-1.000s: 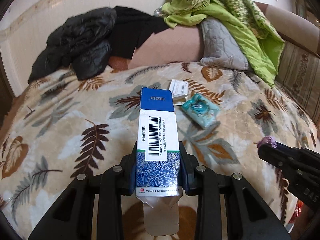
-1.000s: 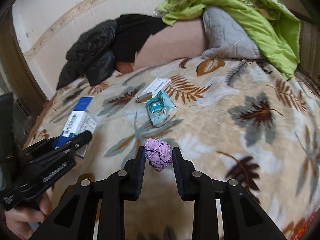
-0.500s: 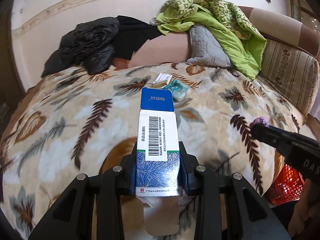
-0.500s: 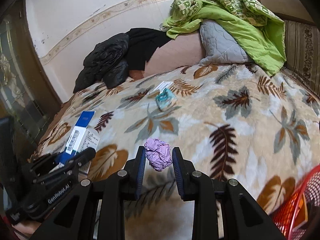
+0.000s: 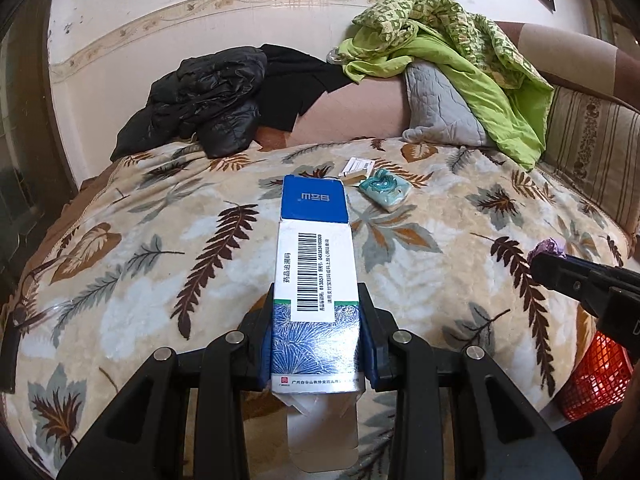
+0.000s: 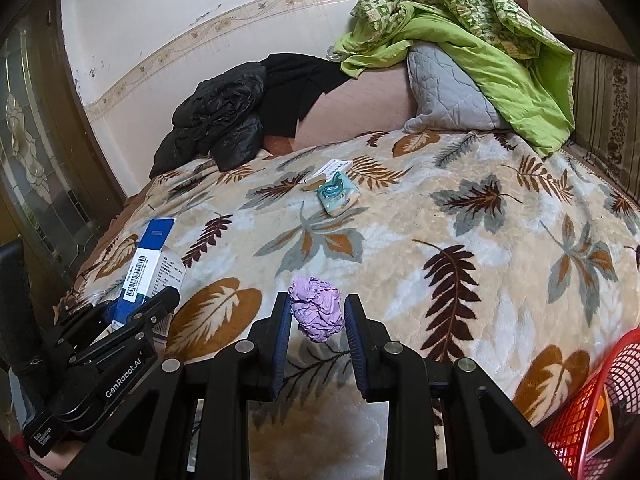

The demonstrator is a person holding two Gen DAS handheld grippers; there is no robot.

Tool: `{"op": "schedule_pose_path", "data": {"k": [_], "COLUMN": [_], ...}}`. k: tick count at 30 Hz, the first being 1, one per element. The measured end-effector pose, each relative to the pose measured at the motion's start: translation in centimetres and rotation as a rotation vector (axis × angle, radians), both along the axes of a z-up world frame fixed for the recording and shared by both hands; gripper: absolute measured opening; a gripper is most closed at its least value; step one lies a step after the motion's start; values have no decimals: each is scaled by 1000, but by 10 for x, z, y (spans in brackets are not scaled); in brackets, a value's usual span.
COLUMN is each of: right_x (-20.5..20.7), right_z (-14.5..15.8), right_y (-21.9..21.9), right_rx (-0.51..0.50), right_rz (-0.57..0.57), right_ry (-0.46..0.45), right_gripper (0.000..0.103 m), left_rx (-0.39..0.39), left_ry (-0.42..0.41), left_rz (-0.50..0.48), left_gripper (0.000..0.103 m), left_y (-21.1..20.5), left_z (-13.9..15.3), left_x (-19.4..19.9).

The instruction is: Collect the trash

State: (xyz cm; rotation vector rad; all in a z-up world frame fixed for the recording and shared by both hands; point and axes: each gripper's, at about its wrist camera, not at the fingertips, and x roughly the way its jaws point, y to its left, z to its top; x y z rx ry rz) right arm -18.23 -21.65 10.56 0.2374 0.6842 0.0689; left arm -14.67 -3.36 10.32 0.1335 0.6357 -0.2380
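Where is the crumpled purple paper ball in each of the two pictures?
Left wrist view: the crumpled purple paper ball peeks out at the far right edge, at the tip of the right gripper.
Right wrist view: the ball sits low in the middle, pinched between the right gripper's fingers.
Shared landmark: the small teal tissue packet lying on the leaf-patterned blanket.

- A long blue-and-white carton with a barcode label is held lengthwise, its near flap hanging open.
- A crumpled lilac paper ball is pinched on both sides.
- A teal packet and a white box are left lying on the leaf-patterned blanket, just beside each other.
- A red mesh basket is seen at the blanket's near right edge.
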Motion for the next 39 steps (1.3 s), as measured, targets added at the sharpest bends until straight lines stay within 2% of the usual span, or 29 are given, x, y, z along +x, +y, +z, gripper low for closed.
{"op": "schedule_pose_path", "data": {"k": [23, 39], "right_x": [4, 3], "right_z": [1, 3], "right_y": [6, 7], "right_rx": [-12, -14], "right_rz": [4, 8], "right_ry": [-1, -7], "right_gripper": [29, 29], "left_rx": [26, 39], "left_ry": [-24, -49], "left_rz": [-18, 76], "left_gripper": [33, 33], "left_y": [-4, 12], "left_z": [1, 4], "left_x": [1, 6]}}
